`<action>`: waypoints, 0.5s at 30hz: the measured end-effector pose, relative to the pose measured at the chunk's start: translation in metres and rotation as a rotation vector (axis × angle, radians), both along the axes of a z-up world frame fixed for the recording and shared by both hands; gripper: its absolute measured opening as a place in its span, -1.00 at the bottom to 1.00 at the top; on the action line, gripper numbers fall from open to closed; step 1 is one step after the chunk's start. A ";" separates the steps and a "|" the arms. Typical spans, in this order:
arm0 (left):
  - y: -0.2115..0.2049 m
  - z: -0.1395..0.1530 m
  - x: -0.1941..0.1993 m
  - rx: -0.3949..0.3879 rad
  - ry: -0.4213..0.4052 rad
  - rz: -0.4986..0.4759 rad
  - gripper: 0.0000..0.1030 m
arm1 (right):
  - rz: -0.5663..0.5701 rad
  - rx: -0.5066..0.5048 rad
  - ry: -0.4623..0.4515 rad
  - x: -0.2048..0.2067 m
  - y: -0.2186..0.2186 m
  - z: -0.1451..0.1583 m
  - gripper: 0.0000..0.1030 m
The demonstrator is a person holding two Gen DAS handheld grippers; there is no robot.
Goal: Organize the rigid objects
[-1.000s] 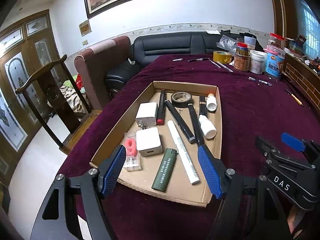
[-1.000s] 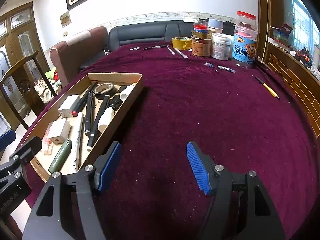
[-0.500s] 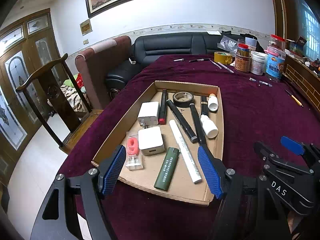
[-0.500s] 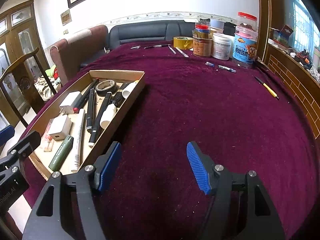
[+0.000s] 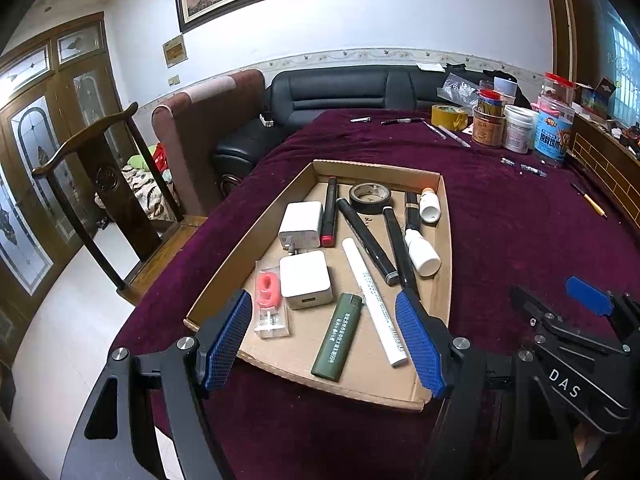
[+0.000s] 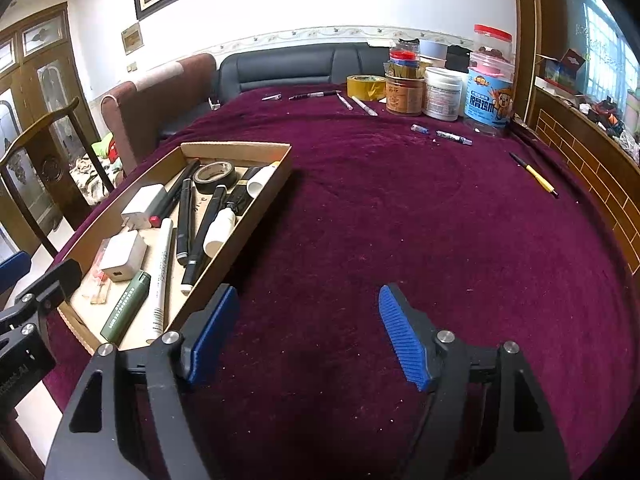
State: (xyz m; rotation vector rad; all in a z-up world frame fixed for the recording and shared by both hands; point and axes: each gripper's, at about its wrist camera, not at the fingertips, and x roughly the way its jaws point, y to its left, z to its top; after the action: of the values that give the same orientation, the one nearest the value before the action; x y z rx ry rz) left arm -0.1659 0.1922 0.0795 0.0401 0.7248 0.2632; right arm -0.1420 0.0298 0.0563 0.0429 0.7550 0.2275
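A shallow cardboard tray (image 5: 376,168) lies on the purple tablecloth. It holds two white chargers (image 5: 306,280), several black markers (image 5: 366,240), a black tape roll (image 5: 370,198), a green lighter (image 5: 338,336), a white pen (image 5: 374,296), two small white bottles (image 5: 422,250) and a pink item in a clear bag (image 5: 268,292). My left gripper (image 5: 322,298) hovers open over the tray's near end and holds nothing. My right gripper (image 6: 308,292) hangs above bare cloth to the right of the tray (image 6: 236,148). Its jaws are opening with nothing between them.
At the table's far edge stand several jars (image 6: 442,94), a yellow tape roll (image 6: 366,86) and loose pens (image 6: 314,95). A yellow pencil (image 6: 534,174) lies far right. A wooden chair (image 5: 104,184) and sofas border the table's left and far sides.
The right gripper's jaws stand slightly wider than before. Both hands and the objects in the tray have stayed where they were.
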 end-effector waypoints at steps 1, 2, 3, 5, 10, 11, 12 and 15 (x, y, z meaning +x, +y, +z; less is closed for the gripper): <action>0.000 0.000 0.000 -0.001 -0.001 0.000 0.34 | -0.001 0.002 -0.001 -0.001 0.000 0.000 0.43; 0.000 0.000 0.000 -0.001 -0.003 0.000 0.34 | -0.002 0.004 -0.003 -0.001 -0.001 0.000 0.43; 0.000 0.000 -0.001 -0.002 -0.007 0.000 0.34 | -0.003 0.005 -0.004 -0.001 -0.001 0.000 0.44; 0.000 0.001 -0.002 -0.004 -0.021 0.003 0.34 | -0.007 0.006 -0.007 -0.002 -0.001 -0.001 0.47; 0.008 0.015 -0.017 -0.051 -0.134 0.027 0.34 | -0.009 0.009 -0.033 -0.007 0.000 0.000 0.48; 0.011 0.019 -0.023 -0.061 -0.177 0.044 0.34 | -0.008 0.010 -0.044 -0.008 0.000 0.001 0.48; 0.015 0.026 -0.030 -0.071 -0.231 0.061 0.38 | -0.007 0.010 -0.054 -0.010 0.001 0.002 0.48; 0.026 0.044 -0.054 -0.083 -0.413 0.107 0.98 | -0.011 0.016 -0.101 -0.016 0.000 0.007 0.48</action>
State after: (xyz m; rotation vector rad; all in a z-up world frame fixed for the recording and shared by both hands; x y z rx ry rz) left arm -0.2200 0.2186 0.1238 -0.1290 0.3268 0.3309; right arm -0.1576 0.0303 0.0634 0.0500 0.6522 0.2237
